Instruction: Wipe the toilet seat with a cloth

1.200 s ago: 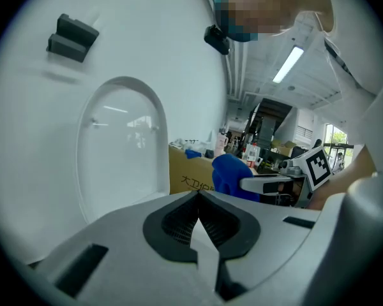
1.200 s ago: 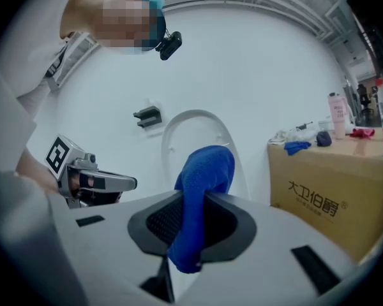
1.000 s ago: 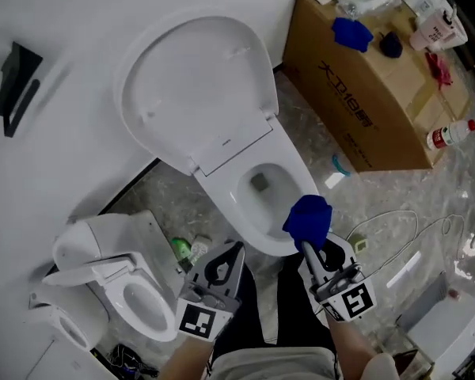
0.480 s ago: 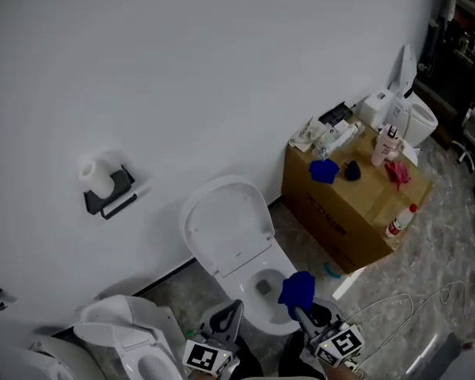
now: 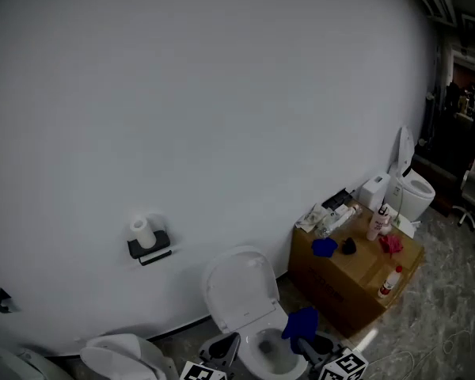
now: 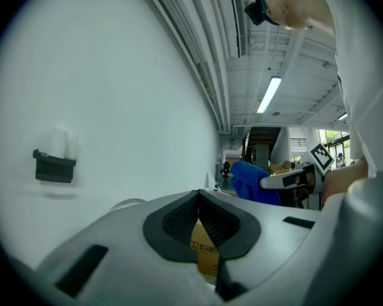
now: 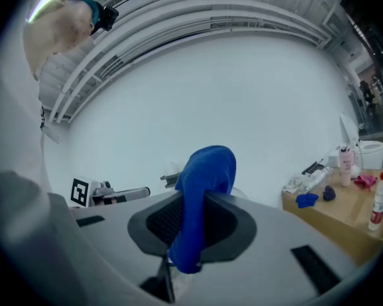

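Right claw (image 7: 195,204) clamped on blue cloth (image 7: 209,167). Soft fabric bunched: rounded hump pokes up past black ribbed pads (image 7: 163,220), tail hangs below. Head view: cloth over right rim of white oval toilet seat (image 5: 252,353), contact not clear. Lid (image 5: 239,290) upright, glossy. My left claw (image 6: 198,195): tips pressed together, holding nothing. Brown cardboard box (image 5: 356,283) stands right of toilet.
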The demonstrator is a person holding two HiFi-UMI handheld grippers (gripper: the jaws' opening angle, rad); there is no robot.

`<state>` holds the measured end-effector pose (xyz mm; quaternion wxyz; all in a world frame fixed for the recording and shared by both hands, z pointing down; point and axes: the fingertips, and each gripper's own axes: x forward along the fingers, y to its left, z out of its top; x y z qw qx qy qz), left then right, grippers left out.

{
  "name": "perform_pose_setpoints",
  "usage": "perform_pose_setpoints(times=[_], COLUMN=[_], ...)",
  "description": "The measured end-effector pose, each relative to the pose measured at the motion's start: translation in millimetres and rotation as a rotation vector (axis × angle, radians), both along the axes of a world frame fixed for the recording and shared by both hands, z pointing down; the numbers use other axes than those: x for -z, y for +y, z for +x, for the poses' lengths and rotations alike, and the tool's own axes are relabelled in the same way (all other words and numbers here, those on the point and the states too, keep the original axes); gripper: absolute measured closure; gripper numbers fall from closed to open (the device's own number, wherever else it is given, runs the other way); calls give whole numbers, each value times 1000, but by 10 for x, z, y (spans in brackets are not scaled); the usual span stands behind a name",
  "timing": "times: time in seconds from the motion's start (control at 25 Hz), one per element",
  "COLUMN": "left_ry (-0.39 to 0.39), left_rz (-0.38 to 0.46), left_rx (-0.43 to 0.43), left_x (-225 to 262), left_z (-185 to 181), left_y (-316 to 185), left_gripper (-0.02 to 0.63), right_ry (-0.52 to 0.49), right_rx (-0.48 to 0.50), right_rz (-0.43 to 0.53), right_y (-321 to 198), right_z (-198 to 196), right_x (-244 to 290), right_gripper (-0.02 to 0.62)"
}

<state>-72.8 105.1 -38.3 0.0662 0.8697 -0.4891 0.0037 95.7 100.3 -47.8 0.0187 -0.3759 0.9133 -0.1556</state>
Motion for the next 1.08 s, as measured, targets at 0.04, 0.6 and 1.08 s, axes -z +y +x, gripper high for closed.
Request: perform_pose_setpoints(times=[0.04, 0.6, 1.08], left_ry=[8, 73, 49], left_rz=[6, 100, 93], left_rx=[3, 85, 34], left_x=[61, 477, 459], left_z=[-25, -258, -120], left_y=[36, 135, -18], left_gripper=[598, 597, 598], right_ry=[-7, 19, 25], right_rx=[3, 16, -3], right_rz=[8, 86, 88], right_y=[43, 66, -8], right_z=[-23, -73, -78], right_x=[84, 377, 361], right_gripper=[545, 545, 545])
